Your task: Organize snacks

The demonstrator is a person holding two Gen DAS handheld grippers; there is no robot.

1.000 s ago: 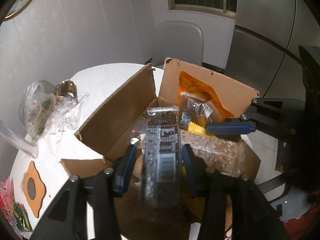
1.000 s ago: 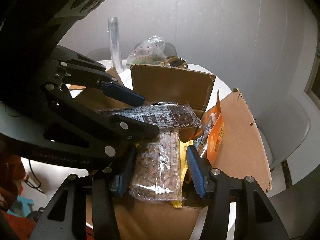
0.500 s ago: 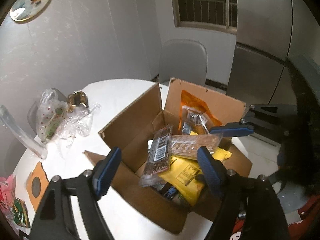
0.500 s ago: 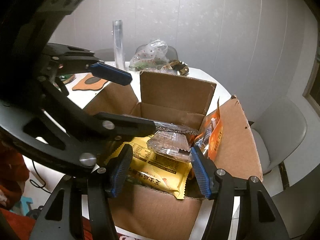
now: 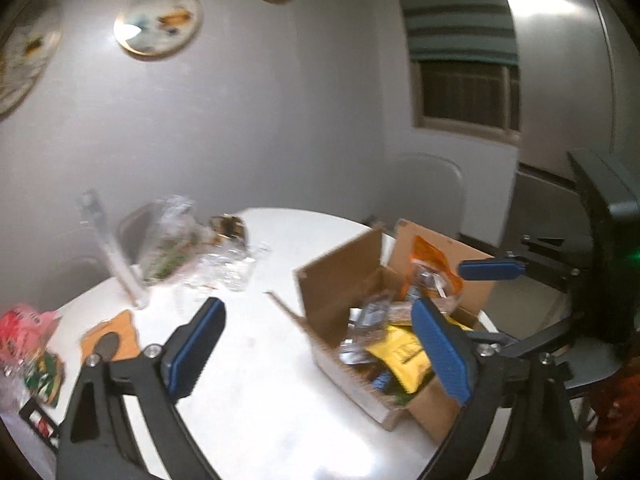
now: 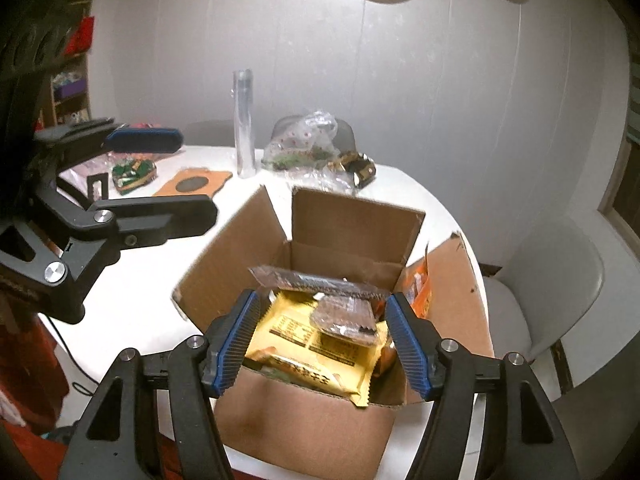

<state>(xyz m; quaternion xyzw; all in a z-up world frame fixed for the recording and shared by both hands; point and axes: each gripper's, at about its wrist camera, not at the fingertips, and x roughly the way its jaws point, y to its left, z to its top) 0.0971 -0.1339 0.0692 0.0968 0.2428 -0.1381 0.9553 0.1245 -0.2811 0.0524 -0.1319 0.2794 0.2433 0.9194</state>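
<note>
Two snack packets below right gripper

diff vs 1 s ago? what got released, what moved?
Both grippers let go of their bars: the dark bar from the left gripper, the nut bar from the right gripper. Both bars now lie in the box on the yellow pack. Both jaws have just been opening, nothing between them, and both grippers pulled up and back. Box and table clutter unchanged.
</note>
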